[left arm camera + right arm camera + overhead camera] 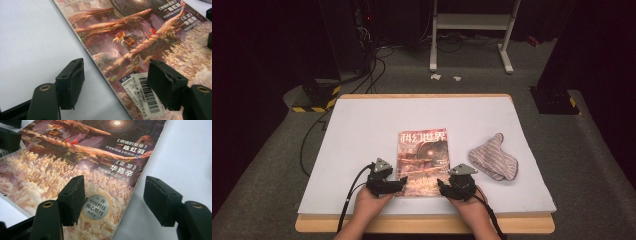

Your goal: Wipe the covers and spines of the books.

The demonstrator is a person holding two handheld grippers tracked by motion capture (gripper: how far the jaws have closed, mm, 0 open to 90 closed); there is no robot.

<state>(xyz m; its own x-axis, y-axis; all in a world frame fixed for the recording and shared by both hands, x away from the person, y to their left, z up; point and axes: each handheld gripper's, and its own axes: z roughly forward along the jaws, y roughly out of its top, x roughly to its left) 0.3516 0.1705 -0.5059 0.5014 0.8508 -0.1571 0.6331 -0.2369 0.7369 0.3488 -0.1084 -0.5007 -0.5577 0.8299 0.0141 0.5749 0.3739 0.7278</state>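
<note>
Wooden table (422, 224) topped with a white sheet (362, 130) covering nearly all of it, grey carpet floor around, white metal stand (472, 22) at the far side, cables on the floor at left. Magazine (422, 162) lies flat, cover up, near the centre of the sheet toward the person's edge, red Chinese title across the top, fantasy landscape art with pale grassy field at the bottom. Striped oven mitt (493, 157) lies flat to the magazine's right, apart from it, thumb pointing away from the person. Two hands come in from the bottom edge, each holding a gripper at a near corner of the magazine. Left gripper (387, 184) sits at the near left corner; in the left gripper view (115, 85) the jaws are spread wide apart, one over the bare sheet, the other over the cover by the barcode sticker (142, 96), the magazine's left edge running between them, nothing gripped. Right gripper (455, 186) sits at the near right corner; in the right gripper view (113, 200) jaws also released and wide, straddling the magazine's right edge, one over the cover beside the round silver badge (96, 207), the other over the sheet. Whether either jaw touches the cover can't be told.
</note>
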